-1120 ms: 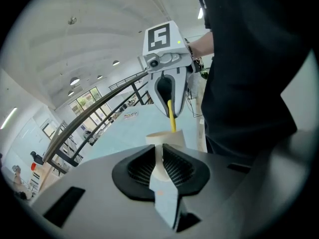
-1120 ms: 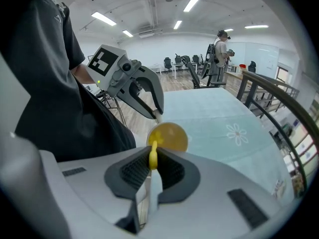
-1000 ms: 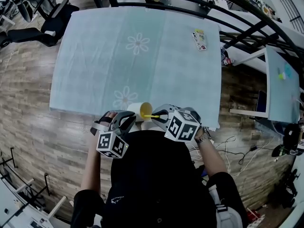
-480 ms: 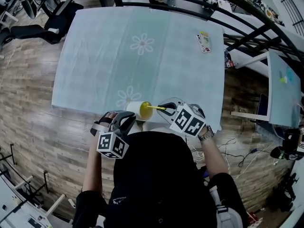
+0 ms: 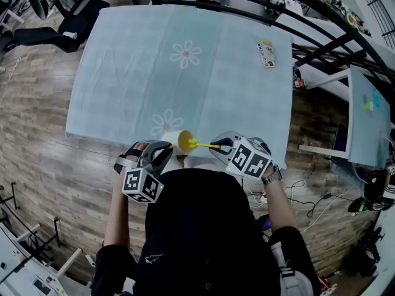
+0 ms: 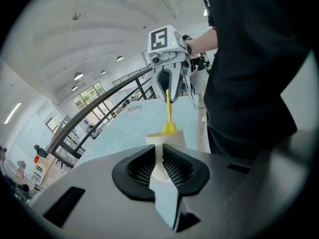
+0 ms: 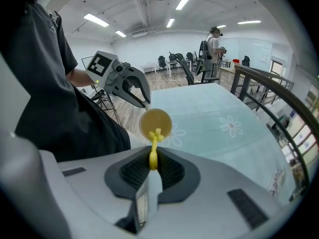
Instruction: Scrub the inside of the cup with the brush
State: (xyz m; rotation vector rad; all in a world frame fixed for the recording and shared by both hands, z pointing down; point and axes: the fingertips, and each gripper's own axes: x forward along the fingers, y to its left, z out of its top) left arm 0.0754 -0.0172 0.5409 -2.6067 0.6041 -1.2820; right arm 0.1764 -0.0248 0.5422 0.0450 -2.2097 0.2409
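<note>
Jaws of your left gripper are pinching the white cup, standing only narrowly apart around it. In the left gripper view the ribbed pads are pressing on a thin fold of its white wall. You are holding the cup tipped on its side over the near edge of the pale blue flowered tablecloth, and its yellow-lined mouth is facing your right. Beside it, the yellow brush is reaching across, its head sitting at the cup's mouth, low against the rim in the right gripper view. Whether the bristles are touching the inner wall you cannot tell. Jaws of your right gripper are clamping the brush's thin handle, nearly closed on it, and that gripper is pointing straight at the cup's opening
</note>
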